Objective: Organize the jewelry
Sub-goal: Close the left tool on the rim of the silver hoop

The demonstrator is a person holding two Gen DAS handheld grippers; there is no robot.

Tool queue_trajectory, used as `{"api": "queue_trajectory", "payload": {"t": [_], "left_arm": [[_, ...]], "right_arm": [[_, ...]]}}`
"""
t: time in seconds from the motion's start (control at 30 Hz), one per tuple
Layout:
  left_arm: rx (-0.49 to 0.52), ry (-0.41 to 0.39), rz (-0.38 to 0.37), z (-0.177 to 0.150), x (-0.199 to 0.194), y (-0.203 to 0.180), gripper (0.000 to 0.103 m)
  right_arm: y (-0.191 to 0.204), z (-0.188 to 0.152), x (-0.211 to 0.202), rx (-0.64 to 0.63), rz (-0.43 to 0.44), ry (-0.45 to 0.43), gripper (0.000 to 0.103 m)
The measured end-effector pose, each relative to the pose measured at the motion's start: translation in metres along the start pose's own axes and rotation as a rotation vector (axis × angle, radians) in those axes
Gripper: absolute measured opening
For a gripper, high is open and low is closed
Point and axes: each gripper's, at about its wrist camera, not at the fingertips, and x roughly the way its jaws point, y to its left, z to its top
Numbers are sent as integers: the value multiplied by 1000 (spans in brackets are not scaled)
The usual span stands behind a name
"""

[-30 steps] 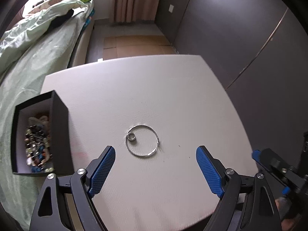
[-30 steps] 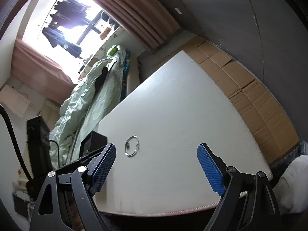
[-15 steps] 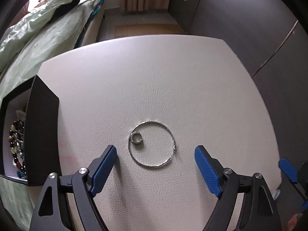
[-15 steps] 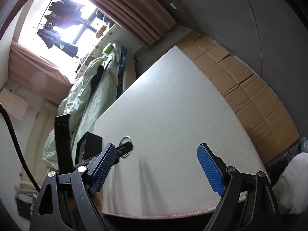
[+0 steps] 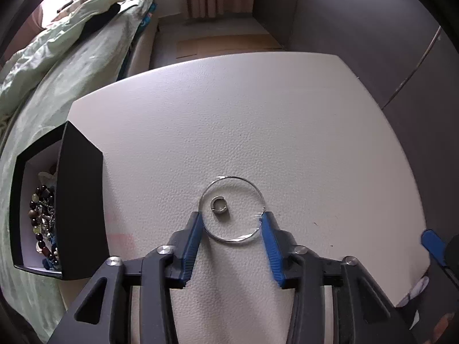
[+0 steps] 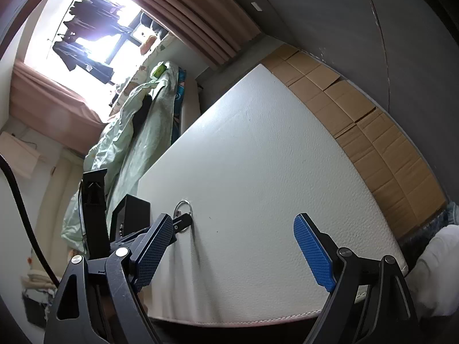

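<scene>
Jewelry first, from the left wrist: a thin hoop [image 5: 231, 208] ringing a small cuff [image 5: 218, 205] lies on the white table [image 5: 258, 114], the left gripper [image 5: 231, 223] pinching its sides; squeeze gently so it doesn't spring away before reaching the black box [image 5: 77, 200]. From the right wrist, the right gripper [image 6: 232, 246] hangs wide apart and empty, best kept clear.

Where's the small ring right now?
In the left wrist view the small ring lies on the white table, inside the big hoop, just ahead of the left gripper, whose fingers close on the hoop's sides.

Left hand-held gripper [image 5: 231, 223]: black frame, blue ribbed pads, silver screws; markings unclear.
</scene>
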Motion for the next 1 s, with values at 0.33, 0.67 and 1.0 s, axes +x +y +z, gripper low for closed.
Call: {"api": "queue_trajectory", "payload": {"t": [0.33,0.67,1.0], "left_arm": [[-44,3,-67,0,-16,8,3],[-42,-26,-51,13,-22,10,74],[-7,33,67,5,6,6,74]], "right_arm": [[0,-1,4,-5,-6,14,87],[9,-3,12,-24,-6,30,87],[7,-1,12,-15,3,36,87]]}}
